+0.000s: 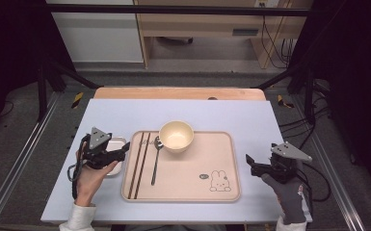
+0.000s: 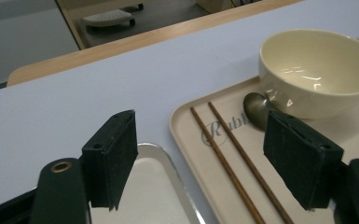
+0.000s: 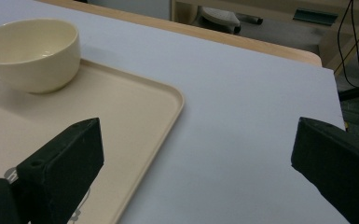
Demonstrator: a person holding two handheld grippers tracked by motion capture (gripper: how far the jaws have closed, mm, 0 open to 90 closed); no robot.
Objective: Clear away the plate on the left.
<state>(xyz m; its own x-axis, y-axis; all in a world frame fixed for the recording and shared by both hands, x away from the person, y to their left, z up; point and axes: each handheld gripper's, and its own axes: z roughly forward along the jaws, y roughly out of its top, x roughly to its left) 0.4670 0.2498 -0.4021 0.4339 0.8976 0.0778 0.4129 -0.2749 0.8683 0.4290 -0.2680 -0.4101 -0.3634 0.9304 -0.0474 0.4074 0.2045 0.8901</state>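
- High view: my left gripper [image 1: 123, 153] hangs spread, nothing held, over small metal tray [image 1: 117, 143] at 9 o'clock of beige tray [image 1: 188, 187]; right gripper [image 1: 250, 163] spread at 3 o'clock.
- Left gripper view: chopsticks [image 2: 233, 158] between my jaws; bowl [image 2: 319, 70] at 2 o'clock.
- Right gripper view: jaws wide over the surface [image 3: 242, 121].

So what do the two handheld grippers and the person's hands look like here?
Both grippers are black, each topped by a grey three-cornered plate. The left gripper trails a black cable, and its hand is bare with a white sleeve cuff. The right gripper sits in a hand wearing a grey glove. The fingers are blocky black pads.
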